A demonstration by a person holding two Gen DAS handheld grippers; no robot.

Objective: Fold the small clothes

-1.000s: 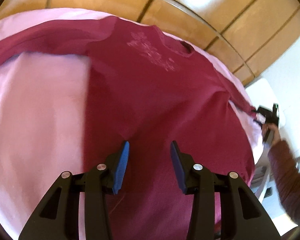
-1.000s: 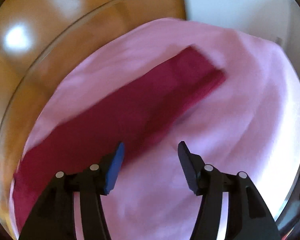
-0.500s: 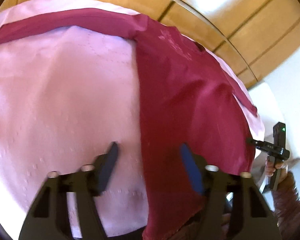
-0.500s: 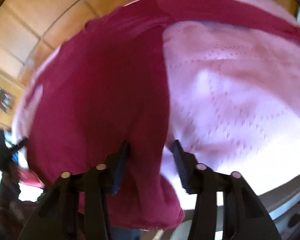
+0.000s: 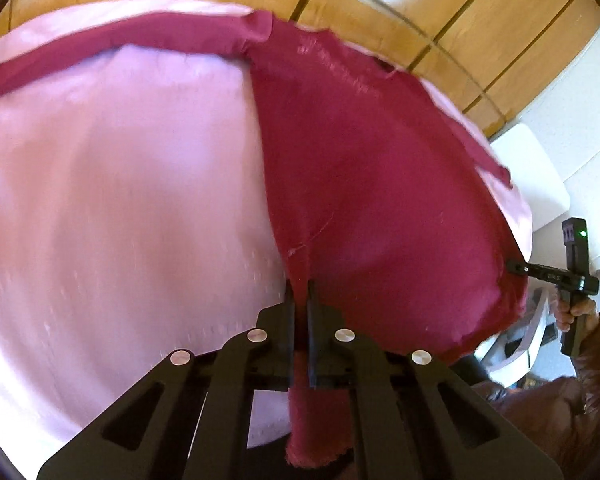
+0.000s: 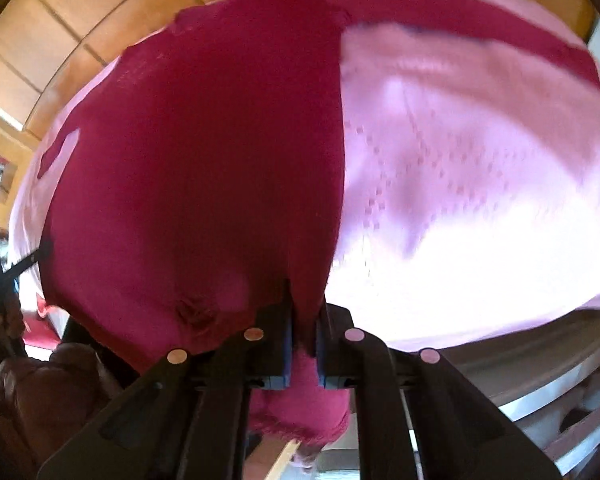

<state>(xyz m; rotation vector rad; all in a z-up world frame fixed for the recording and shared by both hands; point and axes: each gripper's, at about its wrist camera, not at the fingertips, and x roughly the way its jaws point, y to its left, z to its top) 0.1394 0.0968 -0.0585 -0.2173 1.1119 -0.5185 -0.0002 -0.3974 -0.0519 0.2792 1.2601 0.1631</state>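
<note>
Now we have the pink cloth (image 5: 120,200) spread as our folding surface, the crimson shirt (image 5: 372,184) flat on it, hem overhanging the near edge. Left gripper (image 5: 299,300) and right gripper (image 6: 303,320) have just closed, each pinching a hem corner, likely to lift and fold.

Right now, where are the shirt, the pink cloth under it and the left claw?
shirt (image 5: 380,184): left wrist view, middle of the body.
pink cloth (image 5: 120,200): left wrist view, bare part left of the shirt.
left claw (image 5: 300,292): left wrist view, between fingertips, shut on the hem.
</note>
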